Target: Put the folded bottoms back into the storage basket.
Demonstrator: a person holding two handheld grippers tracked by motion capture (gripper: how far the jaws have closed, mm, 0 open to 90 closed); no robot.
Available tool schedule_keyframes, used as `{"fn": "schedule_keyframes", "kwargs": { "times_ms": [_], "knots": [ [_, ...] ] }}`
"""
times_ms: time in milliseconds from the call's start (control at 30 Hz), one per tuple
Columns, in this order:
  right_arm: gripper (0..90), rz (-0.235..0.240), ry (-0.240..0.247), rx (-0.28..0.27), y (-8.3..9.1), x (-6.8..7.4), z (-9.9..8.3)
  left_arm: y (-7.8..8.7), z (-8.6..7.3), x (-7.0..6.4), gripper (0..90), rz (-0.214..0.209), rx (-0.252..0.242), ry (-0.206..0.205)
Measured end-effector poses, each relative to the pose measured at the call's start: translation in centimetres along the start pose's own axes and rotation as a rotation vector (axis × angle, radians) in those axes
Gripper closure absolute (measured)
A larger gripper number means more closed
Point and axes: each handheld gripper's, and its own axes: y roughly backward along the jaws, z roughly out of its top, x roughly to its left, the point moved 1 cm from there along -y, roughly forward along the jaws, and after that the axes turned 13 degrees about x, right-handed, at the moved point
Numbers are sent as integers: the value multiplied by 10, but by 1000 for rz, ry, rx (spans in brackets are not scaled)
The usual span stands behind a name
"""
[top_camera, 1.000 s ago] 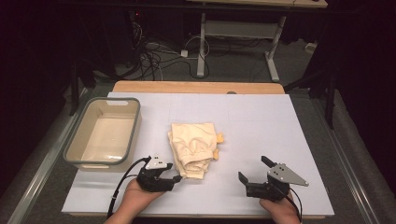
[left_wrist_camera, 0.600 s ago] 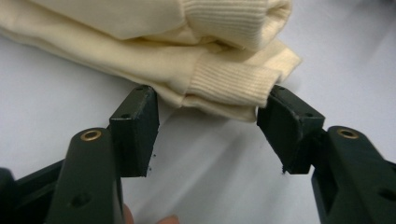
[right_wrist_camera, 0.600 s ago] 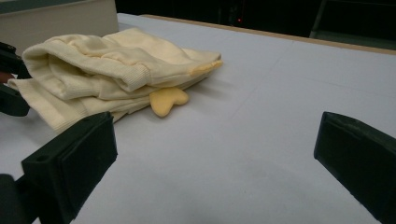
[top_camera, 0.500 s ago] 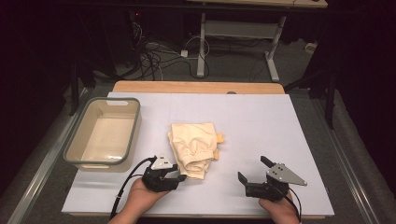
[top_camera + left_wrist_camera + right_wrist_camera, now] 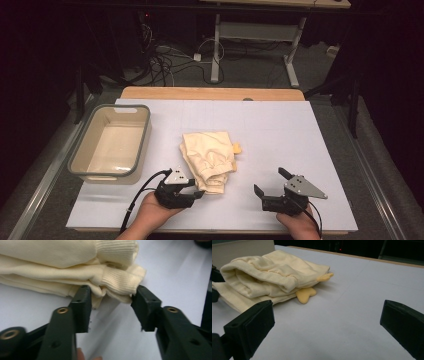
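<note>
A: Closing in on the folded cream knit garment with ribbed cuffs (image 5: 75, 265) — left gripper (image 5: 110, 307) has its fingers (image 5: 81, 302) spread either side of the near cuff corner, tips touching fabric, not clamped yet. Low angle makes sense: that gets one finger down beside the bottom layer on the white counter (image 5: 280, 135), so the whole stack gets pinched, not just the top fold.

B: Right side?

A: Right gripper (image 5: 272, 190) sits well apart from the garment, fingers (image 5: 249, 325) wide open, holding nothing. It's aimed across at the garment's far side, where the small yellow tabs (image 5: 305, 295) stick out. My read: parked until the left has a hold.

B: Where's the garment overall?

A: Mid-counter, lying flat and bunched, the near edge at the left gripper. The grey-rimmed beige plastic bin (image 5: 111, 142) stands to its left, apart from it — likely the drop target, but that's a guess.

B: Risk?

A: Grabbing only the cuff; the stack could unfold on lift.
</note>
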Motion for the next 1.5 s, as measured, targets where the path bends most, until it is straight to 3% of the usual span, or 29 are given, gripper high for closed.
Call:
{"fn": "schedule_keyframes", "kwargs": {
  "times_ms": [67,133,167,200,233,267,300,333,433,533,600,667,733,767,967,1033,1100,1300,1367,1433,1500],
  "knots": [
    [7,-1,-3,-1,1,0,0,7,-8,1,432,38,10,-26],
    [7,-4,-3,-2,2,0,-1,13,-14,7,446,55,6,-18],
    [7,-4,-3,-4,2,-1,-1,13,-14,7,541,55,6,-18],
    [7,-4,-3,-4,2,-1,-1,16,-16,11,541,74,-4,-10],
    [7,-4,-8,-7,3,-1,-1,18,-20,20,690,130,-2,19],
    [7,-4,-8,-7,3,-1,-1,17,-21,25,731,144,2,37],
    [8,-4,-8,-6,3,-1,-1,17,-21,25,755,144,2,37],
    [8,-6,-7,-4,2,-1,-1,10,-22,30,764,121,16,69],
    [7,-2,-7,-1,1,-1,-1,0,-17,27,758,126,41,61],
    [8,-3,-2,5,-1,0,-1,-8,-7,23,612,110,16,84],
    [8,-3,5,6,-2,2,0,-9,0,24,491,92,-23,112],
    [8,-2,5,5,-2,2,0,-7,5,30,449,58,-78,168],
    [8,-3,3,6,-2,2,-1,-6,8,34,440,48,-103,192],
    [8,-2,-2,10,-2,2,-1,-7,8,33,402,57,-97,191],
    [8,-6,-4,6,-1,1,-2,-12,2,29,401,89,-14,185],
    [8,-11,-7,5,0,0,-2,-12,-2,26,441,70,-7,164],
    [8,-13,-12,-3,2,-1,-2,-11,-5,22,482,114,24,107],
    [9,-14,-10,-1,2,0,-2,-15,0,16,440,128,35,115],
    [9,-9,-7,3,0,2,-1,-21,8,12,405,135,48,86],
    [9,-9,-9,6,-1,2,-1,-27,17,10,404,145,46,73],
    [9,-6,-3,10,-2,3,-1,-29,19,9,439,153,34,88]
  ]
}}
